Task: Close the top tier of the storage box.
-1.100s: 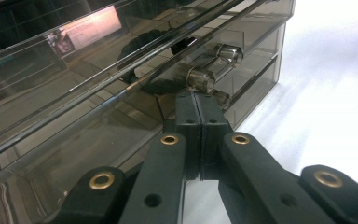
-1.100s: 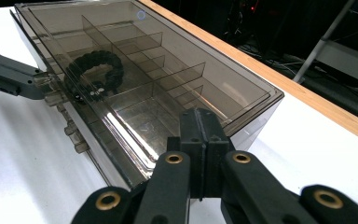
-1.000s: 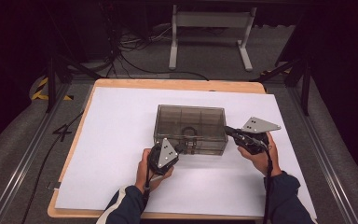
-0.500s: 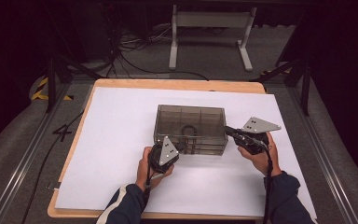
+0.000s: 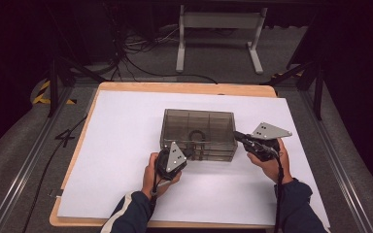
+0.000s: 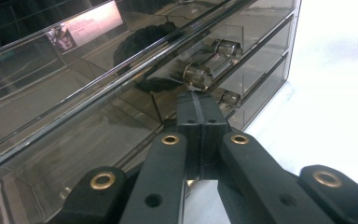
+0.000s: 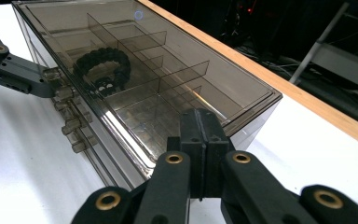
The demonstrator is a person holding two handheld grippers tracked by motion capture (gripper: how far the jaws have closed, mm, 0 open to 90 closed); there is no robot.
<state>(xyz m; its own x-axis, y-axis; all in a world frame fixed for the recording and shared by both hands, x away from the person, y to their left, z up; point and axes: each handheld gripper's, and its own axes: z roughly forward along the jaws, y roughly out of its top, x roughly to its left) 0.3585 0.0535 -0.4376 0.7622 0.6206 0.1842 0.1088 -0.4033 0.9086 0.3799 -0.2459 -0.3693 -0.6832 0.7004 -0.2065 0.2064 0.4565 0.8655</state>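
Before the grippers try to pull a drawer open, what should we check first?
1. Smoky clear plastic drawer box flat on the white paper: ok.
2. Left gripper lined up with a clear round drawer knob: ok.
3. Left gripper open to take the knob: not ok, jaws shut.
4. Right gripper steadying the box's end: cannot tell if touching.
5. Black beaded bracelet sits inside a compartment: ok.
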